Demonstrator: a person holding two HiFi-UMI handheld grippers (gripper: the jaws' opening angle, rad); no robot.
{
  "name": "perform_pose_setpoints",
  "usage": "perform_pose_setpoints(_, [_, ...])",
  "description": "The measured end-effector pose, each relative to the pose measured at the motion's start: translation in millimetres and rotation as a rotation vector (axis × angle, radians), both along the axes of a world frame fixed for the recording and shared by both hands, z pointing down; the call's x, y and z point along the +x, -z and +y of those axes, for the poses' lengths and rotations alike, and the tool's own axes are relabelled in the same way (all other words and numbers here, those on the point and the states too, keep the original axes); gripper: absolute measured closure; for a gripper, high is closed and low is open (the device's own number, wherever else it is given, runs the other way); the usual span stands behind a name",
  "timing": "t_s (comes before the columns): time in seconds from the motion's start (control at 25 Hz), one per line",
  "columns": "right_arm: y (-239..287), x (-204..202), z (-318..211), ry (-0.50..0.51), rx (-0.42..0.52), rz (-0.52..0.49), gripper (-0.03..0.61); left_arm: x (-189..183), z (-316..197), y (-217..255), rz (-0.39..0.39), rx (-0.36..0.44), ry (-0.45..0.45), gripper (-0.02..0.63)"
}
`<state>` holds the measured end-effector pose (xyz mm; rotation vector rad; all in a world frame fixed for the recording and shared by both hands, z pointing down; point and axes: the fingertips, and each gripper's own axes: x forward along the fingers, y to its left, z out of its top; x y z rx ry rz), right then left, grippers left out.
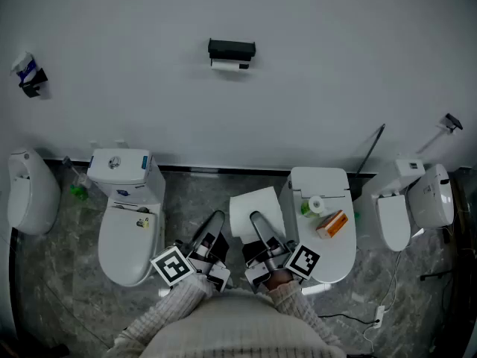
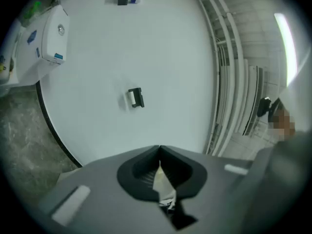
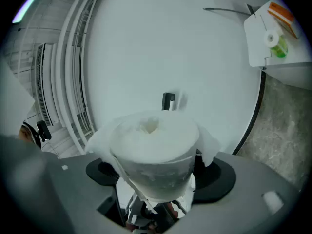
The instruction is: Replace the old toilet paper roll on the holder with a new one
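Roll ready, holder far off

My right gripper (image 3: 156, 172) clamped the new toilet paper roll (image 3: 153, 140) between spread jaws; my left gripper (image 2: 160, 152) was pressed together (a pale sliver showed in its seam). The holder (image 1: 232, 49) hung well away, the old roll (image 1: 229, 65) beneath. I judged it best to clear that first, squeezing the fresh one lightly.

Grey marbled floor (image 1: 45, 297) carries a left toilet (image 1: 127, 237), a right toilet (image 1: 328, 256) & more white fixtures at far left (image 1: 30, 196) and far right (image 1: 428, 196); a white cable (image 1: 378, 317) lies on it bottom right. Right toilet's closed lid holds a small white roll (image 1: 317, 203), a green item (image 1: 305, 210) & an orange box (image 1: 332, 224), close together. White wall (image 1: 335, 66) bears the black holder (image 1: 232, 49).
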<state>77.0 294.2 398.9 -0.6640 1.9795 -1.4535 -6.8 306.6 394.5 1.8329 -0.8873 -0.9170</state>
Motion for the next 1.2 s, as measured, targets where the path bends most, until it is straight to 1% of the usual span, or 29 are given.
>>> perform_pose_setpoints(0.12, [-4,6,-6,-0.014,-0.003,0.008,0.163,3,-4,-4,0.004,-0.003,0.011,0.604])
perform_pose_setpoints(0.24, [-12,11,-11,-0.026,-0.031,0.004,0.163,5,-7,-11,0.026,-0.024,0.017,0.605])
perform_pose_setpoints(0.32, [-17,14,-15,-0.029,-0.039,0.005,0.163,7,-11,-15,0.026,-0.031,0.017,0.604])
perform_pose_setpoints(0.6, [-24,15,-47,-0.027,-0.047,-0.005,0.163,7,-45,-20,0.036,-0.037,0.013,0.606])
perform_pose_setpoints(0.96, [-27,-3,-138,-0.052,-0.048,-0.015,0.163,-14,-137,-24,0.025,-0.034,0.001,0.604])
perform_pose_setpoints(1.12, [-21,-19,-190,-0.072,-0.057,-0.037,0.163,-29,-186,-18,-0.003,-0.038,-0.017,0.605])
perform_pose_setpoints(1.2, [-14,-29,-215,-0.080,-0.048,-0.047,0.163,-36,-210,-14,-0.012,-0.036,-0.032,0.605])
